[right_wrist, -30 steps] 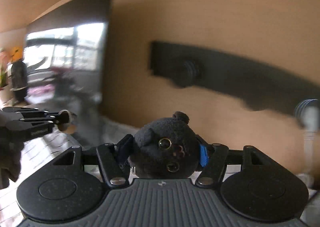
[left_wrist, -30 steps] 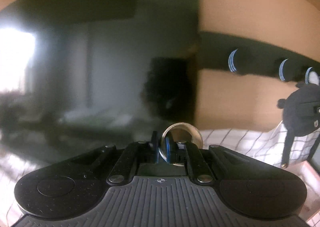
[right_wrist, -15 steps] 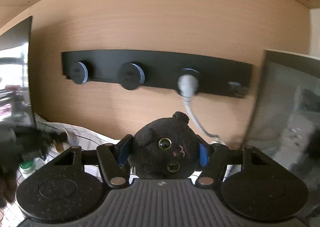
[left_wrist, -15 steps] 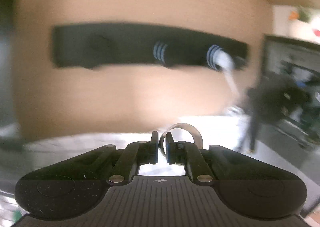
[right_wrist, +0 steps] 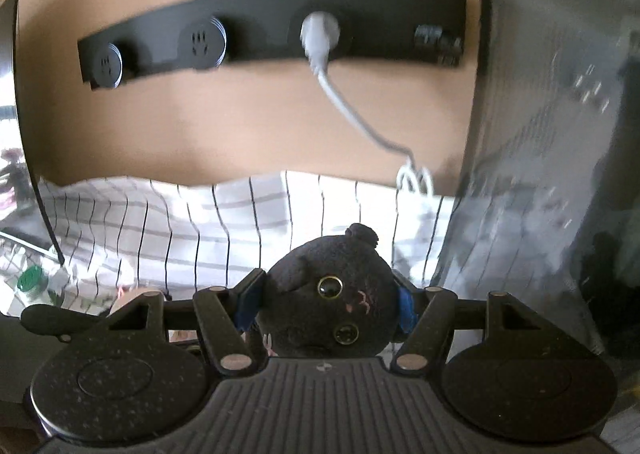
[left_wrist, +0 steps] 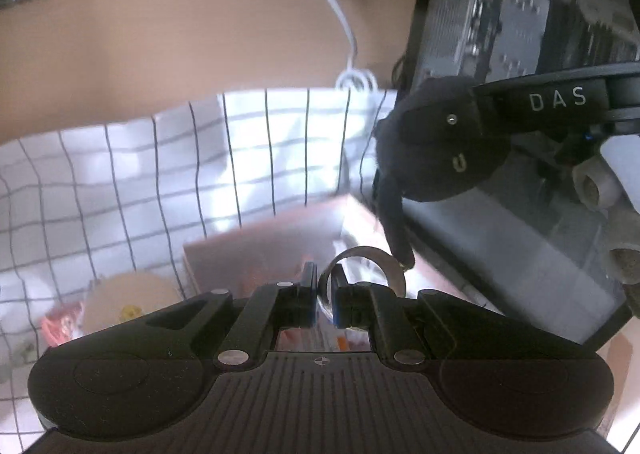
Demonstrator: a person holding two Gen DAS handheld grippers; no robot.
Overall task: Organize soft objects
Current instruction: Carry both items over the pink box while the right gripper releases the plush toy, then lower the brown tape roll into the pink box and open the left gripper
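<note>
Black plush cat (right_wrist: pixel 328 310), yellow-ringed eyes; white cloth (left_wrist: pixel 168 182), dark grid lines; white cable (right_wrist: pixel 344 106).

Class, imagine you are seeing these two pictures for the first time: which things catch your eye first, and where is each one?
The black plush cat stands out first, its head squeezed in the right tool, held above the checked cloth. Next is the metal ring, pinched in the left tool over a pink box. Behind, a white plug sits in the black socket strip on the wooden wall.

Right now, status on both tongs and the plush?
Right tongs shut on black round cat plush. Left tongs shut on silver metal ring. Pink open box below; nothing blocking.
</note>
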